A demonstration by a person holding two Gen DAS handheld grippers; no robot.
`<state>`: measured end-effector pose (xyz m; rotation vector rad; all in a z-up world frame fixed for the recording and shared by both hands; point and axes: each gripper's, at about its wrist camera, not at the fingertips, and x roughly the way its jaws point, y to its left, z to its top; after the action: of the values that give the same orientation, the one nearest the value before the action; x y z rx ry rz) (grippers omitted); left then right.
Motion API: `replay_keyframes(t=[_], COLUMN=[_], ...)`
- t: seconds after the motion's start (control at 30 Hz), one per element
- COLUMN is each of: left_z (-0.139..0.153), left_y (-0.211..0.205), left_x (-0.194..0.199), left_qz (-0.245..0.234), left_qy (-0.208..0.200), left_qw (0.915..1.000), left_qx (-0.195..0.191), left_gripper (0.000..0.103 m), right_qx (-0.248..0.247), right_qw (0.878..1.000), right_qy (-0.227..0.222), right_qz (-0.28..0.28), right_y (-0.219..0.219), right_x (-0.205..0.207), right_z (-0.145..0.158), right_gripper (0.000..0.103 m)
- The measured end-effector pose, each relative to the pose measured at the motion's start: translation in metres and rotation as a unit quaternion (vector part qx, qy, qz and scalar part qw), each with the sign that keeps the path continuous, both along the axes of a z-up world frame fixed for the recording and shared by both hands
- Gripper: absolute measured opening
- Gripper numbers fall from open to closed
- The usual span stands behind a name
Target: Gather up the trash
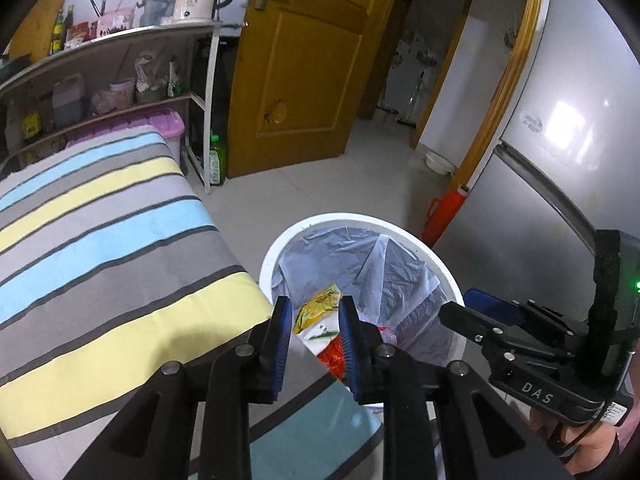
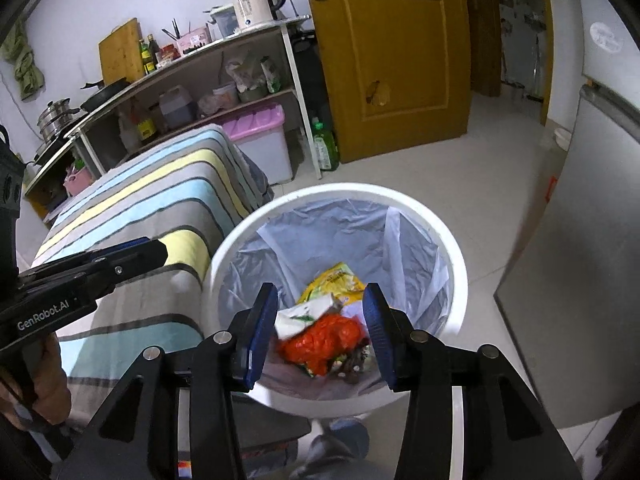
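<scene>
The trash lies in the bottom of the round white plastic bin [image 2: 452, 280], which is lined with a thin translucent bag [image 2: 320, 236] so the lot can be lifted out together: a yellow printed wrapper [image 2: 340, 278], a white carton with green print [image 2: 304, 314] and a crumpled orange-red plastic wrapper [image 2: 324, 338], heaped against one another. The bin stands on the pale floor, close against the table draped in a grey, blue and yellow striped cloth [image 1: 120, 240], probably so rubbish can go straight from the table into it.

The right gripper [image 2: 320, 328] hangs over the bin mouth, tilted downward, its blue-padded jaws moderately apart and holding nothing; the wrappers seen between them lie below. The left gripper [image 1: 314, 344] slants down above the table's edge at the bin rim, jaws narrowly parted and likewise empty.
</scene>
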<state>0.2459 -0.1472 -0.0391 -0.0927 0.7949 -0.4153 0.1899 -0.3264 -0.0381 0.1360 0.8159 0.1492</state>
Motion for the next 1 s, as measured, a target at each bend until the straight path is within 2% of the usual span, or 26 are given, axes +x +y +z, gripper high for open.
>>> replay_keyframes(t=[0.47, 0.67, 1.0], left_z=[0.041, 0.051, 0.053], left_y=[0.033, 0.045, 0.057], left_x=[-0.088, -0.128, -0.179], left_qz=[0.025, 0.035, 0.046], left_qy=[-0.074, -0.098, -0.114], left_qw=[0.9969, 0.9945, 0.9923], left_qx=[0.001, 0.001, 0.008], left_gripper=[0.027, 0.027, 0.027], right_qx=[-0.024, -0.034, -0.041], right_qw=[0.997, 0.995, 0.993], right_qy=[-0.076, -0.091, -0.106], right_qz=[0.009, 0.026, 0.039], right_y=[0.039, 0.058, 0.073], right_x=[-0.077, -0.111, -0.155], right_z=[0.050, 0.056, 0.058], right_gripper=[0.046, 0.046, 0.046])
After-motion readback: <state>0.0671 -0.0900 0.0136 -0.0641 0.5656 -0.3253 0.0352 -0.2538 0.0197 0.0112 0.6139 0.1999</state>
